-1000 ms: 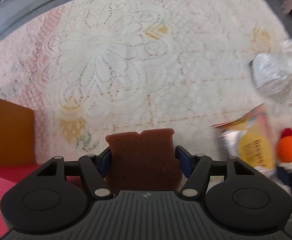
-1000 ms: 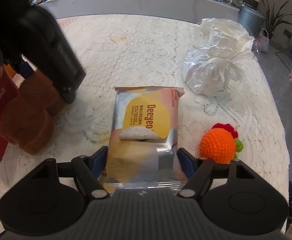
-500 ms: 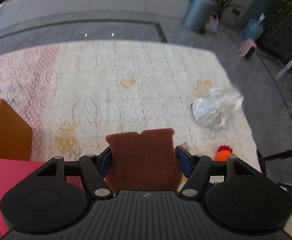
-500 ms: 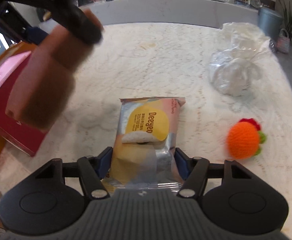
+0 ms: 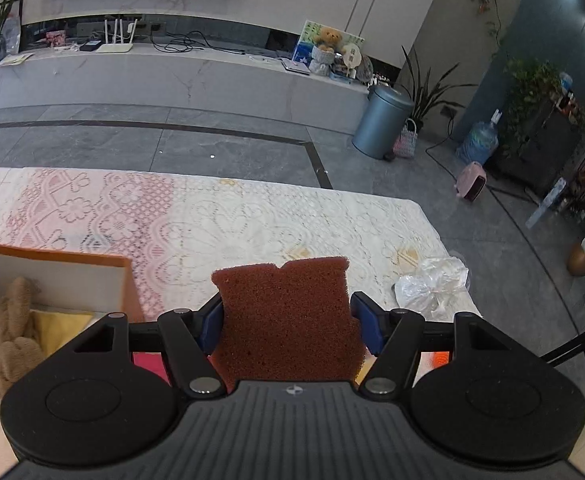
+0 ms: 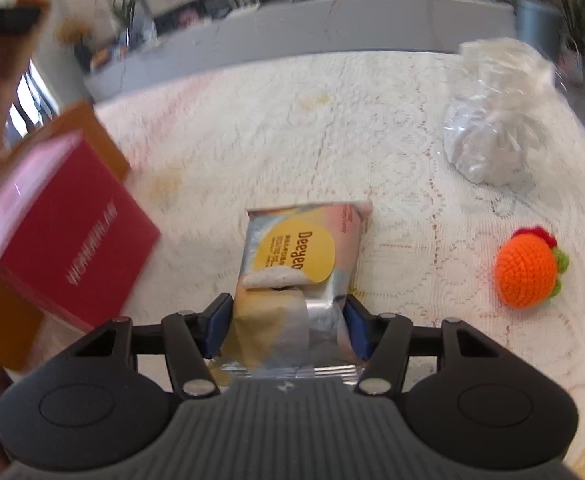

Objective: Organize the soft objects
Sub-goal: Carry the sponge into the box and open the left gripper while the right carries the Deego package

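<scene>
Bare lace tablecloth beyond; red box (left) blocks that side.

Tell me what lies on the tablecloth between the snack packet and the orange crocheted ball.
Nothing: in the right wrist view only bare lace tablecloth separates the snack packet from the orange crocheted ball. The plastic bag sits farther back, off that line.

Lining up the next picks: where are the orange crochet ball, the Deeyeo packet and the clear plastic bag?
orange crochet ball (image 6: 526, 270): right wrist view, middle of its orange body.
Deeyeo packet (image 6: 298, 250): right wrist view, yellow label.
clear plastic bag (image 6: 488, 148): right wrist view, bulging lower part.
</scene>
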{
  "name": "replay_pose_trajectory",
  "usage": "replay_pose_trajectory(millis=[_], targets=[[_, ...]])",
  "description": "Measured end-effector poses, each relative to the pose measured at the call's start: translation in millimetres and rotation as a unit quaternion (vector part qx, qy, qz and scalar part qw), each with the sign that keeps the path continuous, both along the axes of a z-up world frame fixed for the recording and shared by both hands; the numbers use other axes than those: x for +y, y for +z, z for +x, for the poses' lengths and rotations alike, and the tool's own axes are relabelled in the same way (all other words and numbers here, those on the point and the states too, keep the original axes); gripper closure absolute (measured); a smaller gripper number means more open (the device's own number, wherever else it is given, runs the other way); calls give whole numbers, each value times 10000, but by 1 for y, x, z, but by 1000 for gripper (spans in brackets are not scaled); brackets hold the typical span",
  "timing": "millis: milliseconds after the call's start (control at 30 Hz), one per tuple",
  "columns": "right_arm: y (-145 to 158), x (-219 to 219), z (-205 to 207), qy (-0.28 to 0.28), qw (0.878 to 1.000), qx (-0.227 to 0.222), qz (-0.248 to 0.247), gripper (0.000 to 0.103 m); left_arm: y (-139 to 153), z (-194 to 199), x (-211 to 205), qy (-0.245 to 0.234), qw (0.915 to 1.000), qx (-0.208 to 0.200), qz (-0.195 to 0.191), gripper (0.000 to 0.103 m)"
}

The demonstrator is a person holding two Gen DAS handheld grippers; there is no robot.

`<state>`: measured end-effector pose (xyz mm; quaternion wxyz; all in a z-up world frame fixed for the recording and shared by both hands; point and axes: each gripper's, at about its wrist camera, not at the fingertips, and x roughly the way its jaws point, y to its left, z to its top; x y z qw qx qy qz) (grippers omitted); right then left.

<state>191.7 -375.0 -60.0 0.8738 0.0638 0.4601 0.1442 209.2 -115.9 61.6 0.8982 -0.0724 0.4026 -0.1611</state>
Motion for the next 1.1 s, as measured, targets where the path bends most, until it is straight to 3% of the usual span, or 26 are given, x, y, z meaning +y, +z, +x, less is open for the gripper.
replay_pose_trajectory(millis=[100, 167, 267, 300, 400, 467, 533, 633, 767, 867, 967, 1100], targets=[[0, 9, 7, -276, 9994, -118, -175, 41, 0, 0, 15, 122, 9996, 94, -255, 27], [-4, 20, 12, -141, 9984, -117, -539, 35, 0, 2, 21, 113, 9990, 156, -407, 27], [-15, 38, 19, -35, 9920, -202, -1243, 19, 2, 2, 27, 129, 9985, 164, -514, 27], [-17, 41, 23, -56, 9918, -277, -1250, 12, 1, 1, 29, 112, 9983, 162, -540, 27], [-21, 41, 29, -140, 9922, -436, -1157, 11, -2, 1, 33, 151, 9980, 203, -572, 27], [-22, 38, 29, -323, 9935, -461, -992, 14, -4, 1, 38, 182, 9975, 263, -625, 27], [-15, 35, 26, -570, 9920, -525, -999, 47, -6, 0, 43, 229, 9972, 271, -652, 27], [-10, 34, 23, -674, 9917, -532, -960, 54, -7, -1, 52, 327, 9971, 247, -641, 28], [0, 36, 17, -656, 9922, -578, -883, 58, -6, -4, 71, 430, 9956, 272, -785, 27], [20, 26, 11, -737, 9949, -636, -266, 58, -2, -10, 94, 613, 9941, 193, -868, 27], [52, 22, 2, -767, 9922, -953, 233, 58, 0, -20, 124, 789, 9906, 166, -1106, 28], [106, 31, -12, -727, 9846, -1558, 309, 58, 2, -34, 164, 1099, 9841, 23, -1396, 28]])
